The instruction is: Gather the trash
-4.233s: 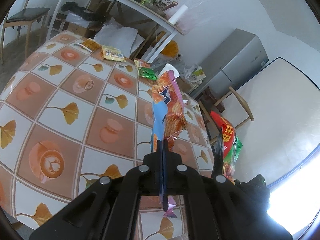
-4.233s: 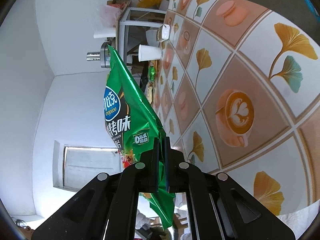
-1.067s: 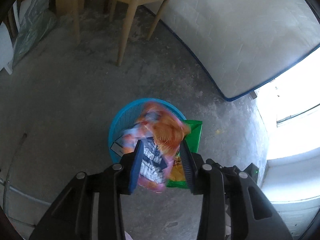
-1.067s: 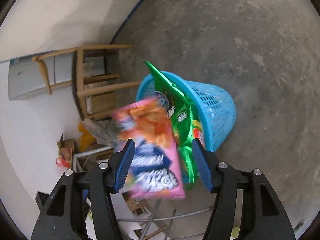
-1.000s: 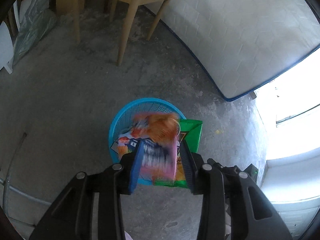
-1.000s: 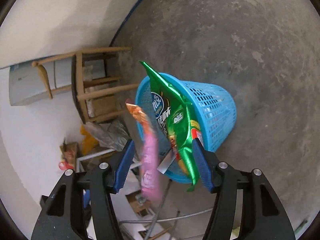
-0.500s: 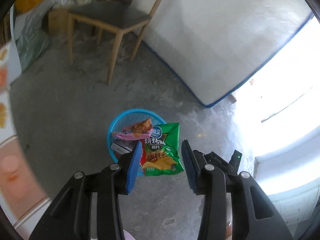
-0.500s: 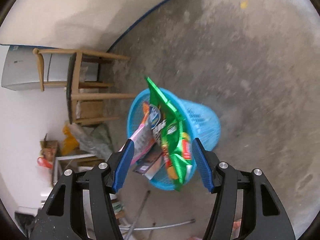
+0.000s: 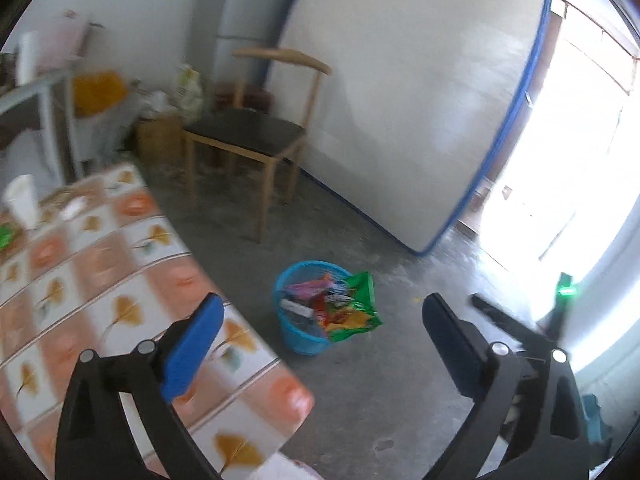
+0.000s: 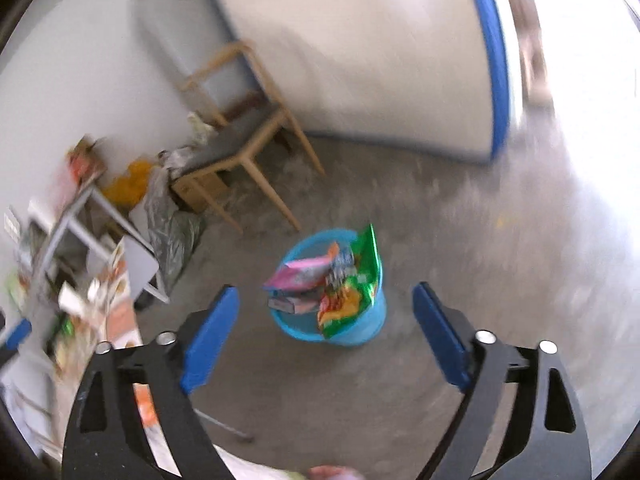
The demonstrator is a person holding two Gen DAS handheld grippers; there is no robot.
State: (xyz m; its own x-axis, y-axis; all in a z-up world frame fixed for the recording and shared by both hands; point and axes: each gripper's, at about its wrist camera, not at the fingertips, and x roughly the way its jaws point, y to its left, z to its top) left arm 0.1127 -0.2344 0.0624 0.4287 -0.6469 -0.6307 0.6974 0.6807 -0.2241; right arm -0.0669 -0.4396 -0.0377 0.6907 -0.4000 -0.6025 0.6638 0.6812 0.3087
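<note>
Spilling over the blue basket (image 10: 362, 330) rim at 3 o'clock, a green chip bag (image 10: 366, 266) (just dropped) sits below both empty grippers, left gripper (image 9: 320, 344) and right gripper (image 10: 326, 320), whose jaws have just been opening wide.

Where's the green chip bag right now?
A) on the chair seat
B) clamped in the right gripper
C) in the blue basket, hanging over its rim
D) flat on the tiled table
C: the green chip bag sits in the blue basket, draped over its rim.

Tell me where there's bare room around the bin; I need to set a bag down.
Bare concrete floor lies between the blue basket and the table, and toward the mattress. The basket itself is crowded; a green bag overhangs it.
</note>
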